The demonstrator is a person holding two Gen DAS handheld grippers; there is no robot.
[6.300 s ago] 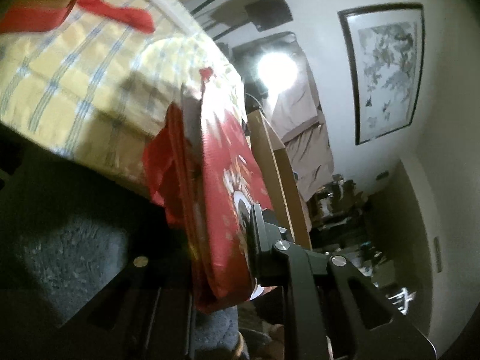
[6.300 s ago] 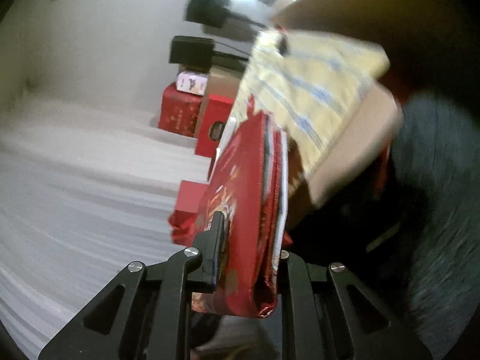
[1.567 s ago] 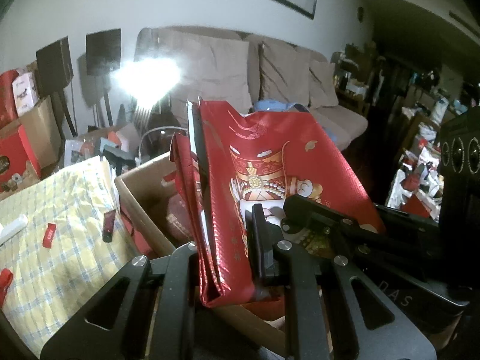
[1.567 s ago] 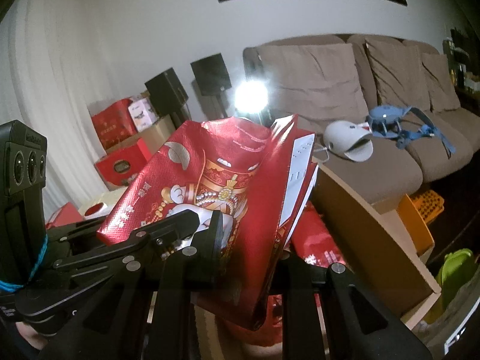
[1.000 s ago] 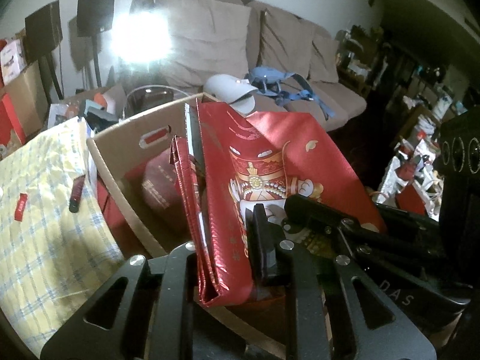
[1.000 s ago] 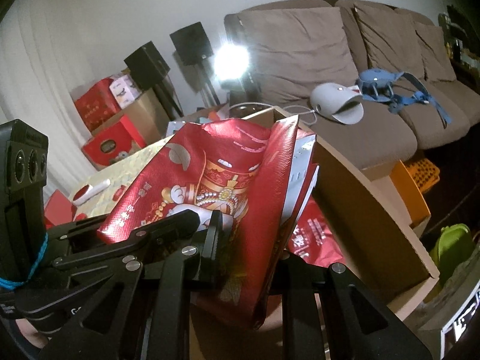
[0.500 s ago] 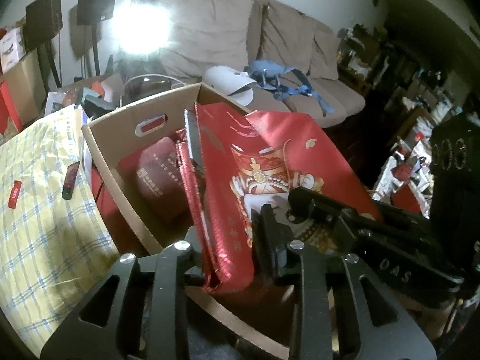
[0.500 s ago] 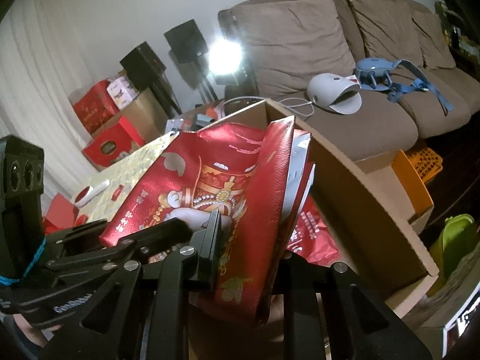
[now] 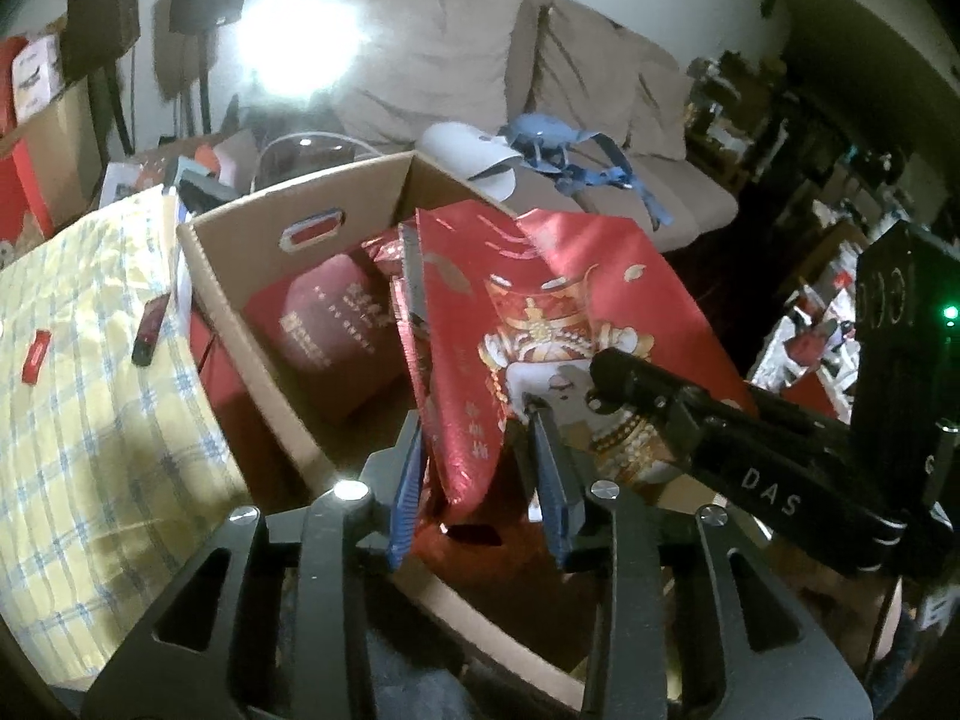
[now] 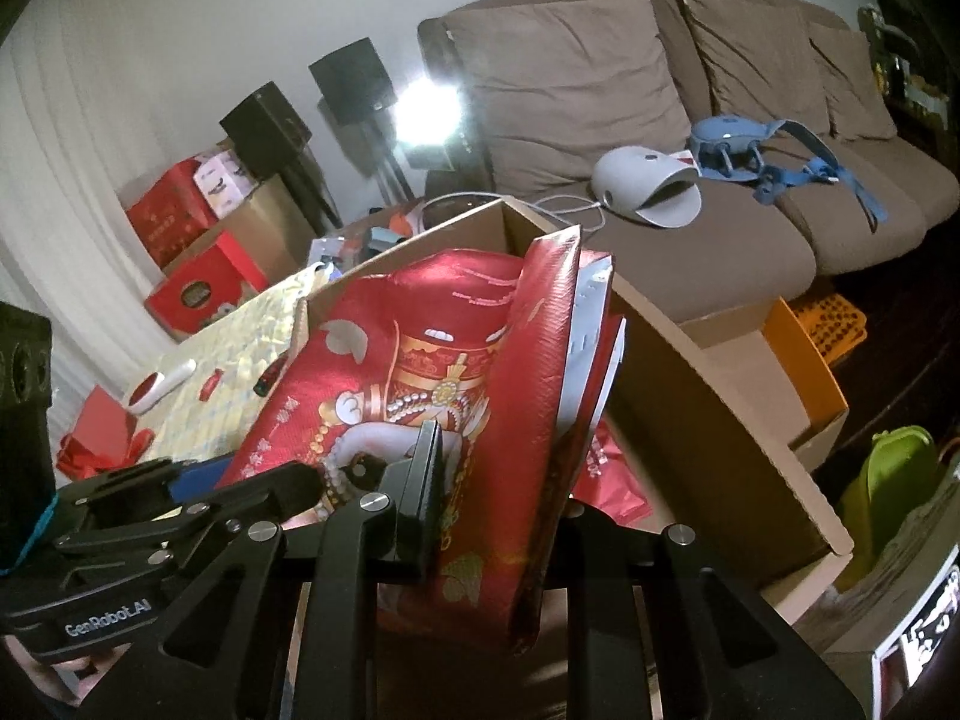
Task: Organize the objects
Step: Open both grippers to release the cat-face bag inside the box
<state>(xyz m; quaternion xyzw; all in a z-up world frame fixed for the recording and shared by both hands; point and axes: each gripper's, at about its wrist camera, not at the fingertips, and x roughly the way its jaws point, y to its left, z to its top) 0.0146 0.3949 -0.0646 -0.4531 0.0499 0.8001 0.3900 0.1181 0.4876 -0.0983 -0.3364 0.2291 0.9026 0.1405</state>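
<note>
Red gift bag over the open cardboard box

The left gripper (image 9: 480, 468) has just been opening; the red gift bag (image 9: 540, 324) stands loose between its jaws. The right gripper (image 10: 486, 516) clamps the bag's other edge, above the cardboard box (image 9: 240, 276) beside the checked cloth (image 9: 78, 396).

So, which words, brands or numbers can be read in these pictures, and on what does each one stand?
"DAS": on the right tool, on its black arm, left wrist view.
"GenRobot.AI": on the left tool, on its black arm, right wrist view.
Gold characters on the red bag: too blurred to read.
Print on the dark red box in the carton: too small to read.
Black marks on the white tag: unreadable.
</note>
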